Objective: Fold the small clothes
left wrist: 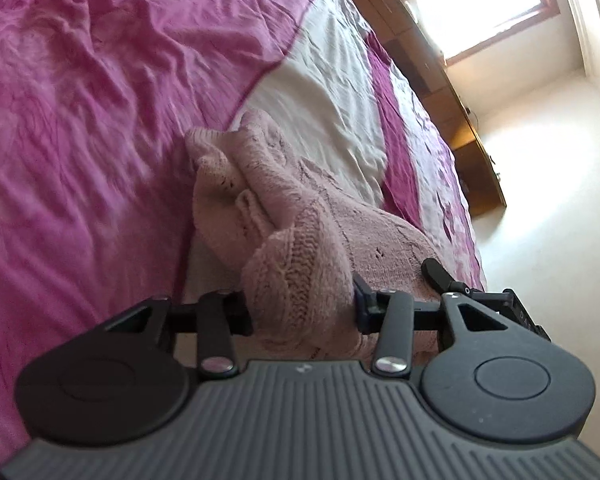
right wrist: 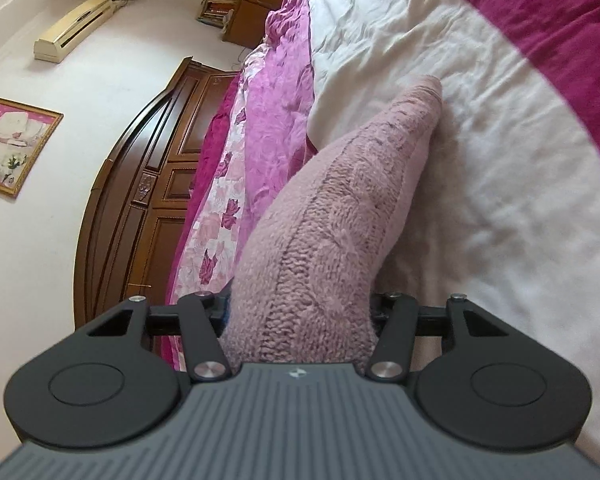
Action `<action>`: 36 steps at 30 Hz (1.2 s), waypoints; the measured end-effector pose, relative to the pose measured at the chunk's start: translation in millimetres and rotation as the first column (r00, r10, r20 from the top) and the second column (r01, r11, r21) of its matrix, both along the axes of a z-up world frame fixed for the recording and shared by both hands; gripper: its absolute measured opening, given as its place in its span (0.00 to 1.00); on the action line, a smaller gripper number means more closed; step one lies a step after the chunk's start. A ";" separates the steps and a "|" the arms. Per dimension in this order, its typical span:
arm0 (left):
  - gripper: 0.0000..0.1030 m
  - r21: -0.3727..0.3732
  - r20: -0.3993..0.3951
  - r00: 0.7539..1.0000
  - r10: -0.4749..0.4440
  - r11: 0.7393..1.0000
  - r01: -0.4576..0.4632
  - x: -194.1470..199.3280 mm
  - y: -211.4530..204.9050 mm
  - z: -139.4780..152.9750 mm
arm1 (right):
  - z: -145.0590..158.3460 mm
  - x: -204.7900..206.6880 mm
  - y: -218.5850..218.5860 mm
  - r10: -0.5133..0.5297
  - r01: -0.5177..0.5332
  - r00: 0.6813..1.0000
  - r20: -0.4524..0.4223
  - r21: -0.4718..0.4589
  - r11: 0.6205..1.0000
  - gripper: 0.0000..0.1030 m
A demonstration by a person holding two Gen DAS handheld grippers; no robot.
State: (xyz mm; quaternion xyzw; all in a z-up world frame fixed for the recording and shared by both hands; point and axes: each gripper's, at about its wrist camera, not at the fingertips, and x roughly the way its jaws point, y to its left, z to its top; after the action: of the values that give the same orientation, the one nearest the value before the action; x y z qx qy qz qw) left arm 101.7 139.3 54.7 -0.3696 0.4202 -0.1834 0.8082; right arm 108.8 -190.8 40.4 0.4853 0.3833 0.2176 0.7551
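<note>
Over bed [left wrist: 100,80], both jaws clamping pink sweater [left wrist: 300,280]

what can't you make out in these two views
- Left wrist view: the left tongs' tips, buried in the knit; also what garment it is, since it lies bunched on the bed.
- Right wrist view: the right tongs' tips, covered by the knit; its near end is hidden behind the tool body.
- Left wrist view: the window, blown out by glare.

Partial letters "DA" on black part [left wrist: 526,316] at right, rest illegible
</note>
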 end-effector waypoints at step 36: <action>0.49 0.358 0.021 0.980 -0.198 0.917 0.177 -103.7 -70.7 -5.4 | -28.5 -173.2 -77.3 -0.093 0.094 0.996 0.017 -0.263 0.960 0.67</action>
State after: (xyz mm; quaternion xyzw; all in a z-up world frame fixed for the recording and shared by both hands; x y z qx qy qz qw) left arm -2.0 68.5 49.3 -0.1704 0.4565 -0.1916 0.8520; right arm -64.4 -268.1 11.9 0.3976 0.3841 0.1300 0.8231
